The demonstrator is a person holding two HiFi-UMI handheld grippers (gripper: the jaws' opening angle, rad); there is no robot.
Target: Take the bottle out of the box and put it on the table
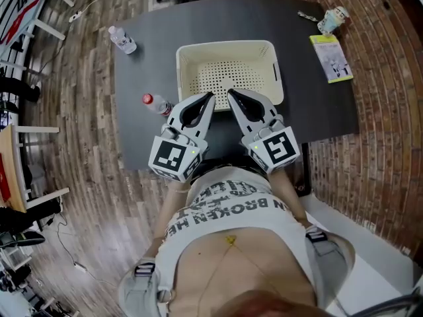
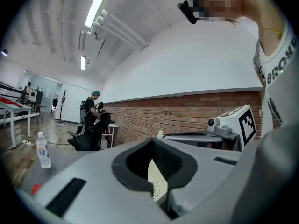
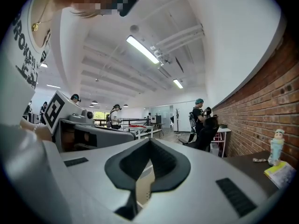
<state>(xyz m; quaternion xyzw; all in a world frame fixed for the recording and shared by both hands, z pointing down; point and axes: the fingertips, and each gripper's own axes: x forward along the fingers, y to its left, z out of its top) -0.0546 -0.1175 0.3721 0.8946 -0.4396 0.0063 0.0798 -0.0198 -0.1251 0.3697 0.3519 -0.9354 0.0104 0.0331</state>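
A cream perforated box [image 1: 228, 71] stands in the middle of the dark table [image 1: 310, 104]; I see nothing inside it. A clear bottle with a red cap [image 1: 157, 104] lies on the table left of the box. A second clear bottle [image 1: 123, 39] stands upright at the far left corner and also shows in the left gripper view [image 2: 43, 149]. My left gripper [image 1: 210, 96] and right gripper [image 1: 231, 93] are held level side by side over the box's near rim. Both are shut with nothing between the jaws. The cream box wall [image 2: 156, 178] shows through the pad gap of the left gripper [image 2: 152, 141].
A yellow booklet [image 1: 330, 57] and a small figure-like container [image 1: 332, 20] lie at the table's far right, also in the right gripper view [image 3: 276, 147]. The person stands at the table's near edge. Other people and a black chair [image 2: 88, 134] are farther off in the room.
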